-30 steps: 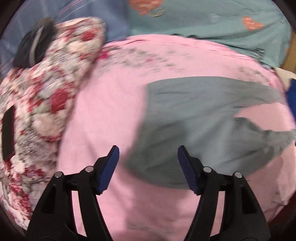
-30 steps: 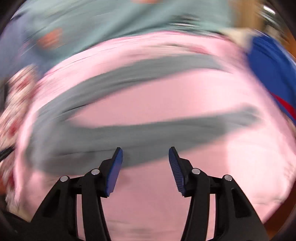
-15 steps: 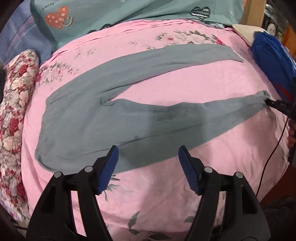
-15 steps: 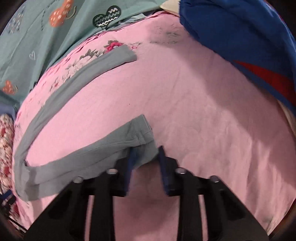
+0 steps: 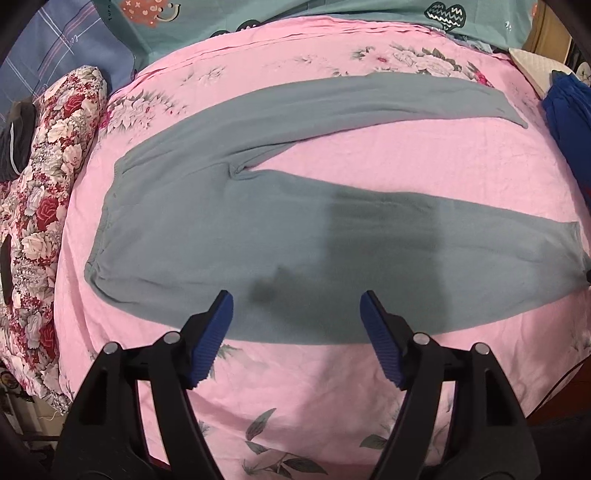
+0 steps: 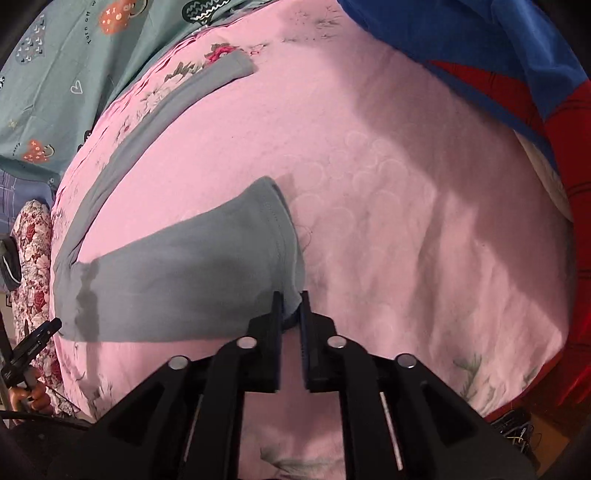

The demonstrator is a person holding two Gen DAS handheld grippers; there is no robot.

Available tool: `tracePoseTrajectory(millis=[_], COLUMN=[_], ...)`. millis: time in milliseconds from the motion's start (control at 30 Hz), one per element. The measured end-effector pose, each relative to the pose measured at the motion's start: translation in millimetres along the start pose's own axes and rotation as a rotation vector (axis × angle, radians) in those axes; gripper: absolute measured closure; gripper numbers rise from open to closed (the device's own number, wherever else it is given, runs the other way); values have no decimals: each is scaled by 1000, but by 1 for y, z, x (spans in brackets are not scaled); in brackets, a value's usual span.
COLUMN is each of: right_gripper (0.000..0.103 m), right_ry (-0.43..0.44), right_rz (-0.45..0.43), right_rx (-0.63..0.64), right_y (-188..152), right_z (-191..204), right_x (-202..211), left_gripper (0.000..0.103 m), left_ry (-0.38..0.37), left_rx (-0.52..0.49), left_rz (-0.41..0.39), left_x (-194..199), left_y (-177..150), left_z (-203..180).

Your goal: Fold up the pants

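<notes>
Grey-green pants [image 5: 280, 236] lie spread flat on a pink floral bed sheet [image 5: 424, 147], waistband at the left, both legs running right and splayed apart. My left gripper [image 5: 297, 321] is open and empty, hovering over the near edge of the near leg around its thigh. My right gripper [image 6: 291, 308] is shut on the near corner of the near leg's cuff [image 6: 273, 229]. The far leg's cuff [image 6: 229, 68] lies flat further back. The left gripper also shows at the left edge of the right wrist view [image 6: 33, 341].
A red floral bolster [image 5: 40, 192] lies along the left side of the bed. A blue and red garment [image 6: 498, 59] sits at the right. Teal patterned bedding [image 5: 295, 14] lies at the far end. The bed's near edge drops off just below the grippers.
My right gripper closed tighter on the near cuff and the cuff corner lifted slightly. My left gripper swung from the bolster side to over the near leg and moved closer.
</notes>
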State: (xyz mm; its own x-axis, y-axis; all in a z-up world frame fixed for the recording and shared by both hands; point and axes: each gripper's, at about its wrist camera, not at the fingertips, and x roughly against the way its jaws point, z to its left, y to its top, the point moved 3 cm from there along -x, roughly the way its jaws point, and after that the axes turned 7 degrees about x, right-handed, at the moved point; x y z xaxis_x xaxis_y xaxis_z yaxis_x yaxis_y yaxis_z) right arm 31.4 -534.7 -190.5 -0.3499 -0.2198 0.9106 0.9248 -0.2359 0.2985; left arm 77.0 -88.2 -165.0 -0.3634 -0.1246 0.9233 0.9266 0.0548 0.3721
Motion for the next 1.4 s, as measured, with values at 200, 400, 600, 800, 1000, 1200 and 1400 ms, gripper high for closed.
tracePoseTrajectory(millis=[200,400,600,800,1000,1200,1400], right_gripper=[59,58,49,49,49,49,51], right_ry=[-124,8,144,167,149,91,87], right_rz=[-136,-146,-162,-70,11,110,179], right_rx=[138,357,666,914,1008,1135,1195], right_y=[32,71,117,154,192,203,211], right_z=[39,130,261,375,435,468,483], right_x=[21,-10,-34,-89,-154,-205,-232], left_gripper=[23,20,20,21,24,42,44], left_ry=[88,180,152,-5,-121,-265,-320], left_rx=[41,11,9,18,-119,-250,-349], left_rz=[4,-52,-114,-57,-16,68,91], left_x=[1,4,-14,-73,-134,-175,-185], left_y=[-5,15,96,172,212,225,233], left_z=[35,88,182,252,259,251,246])
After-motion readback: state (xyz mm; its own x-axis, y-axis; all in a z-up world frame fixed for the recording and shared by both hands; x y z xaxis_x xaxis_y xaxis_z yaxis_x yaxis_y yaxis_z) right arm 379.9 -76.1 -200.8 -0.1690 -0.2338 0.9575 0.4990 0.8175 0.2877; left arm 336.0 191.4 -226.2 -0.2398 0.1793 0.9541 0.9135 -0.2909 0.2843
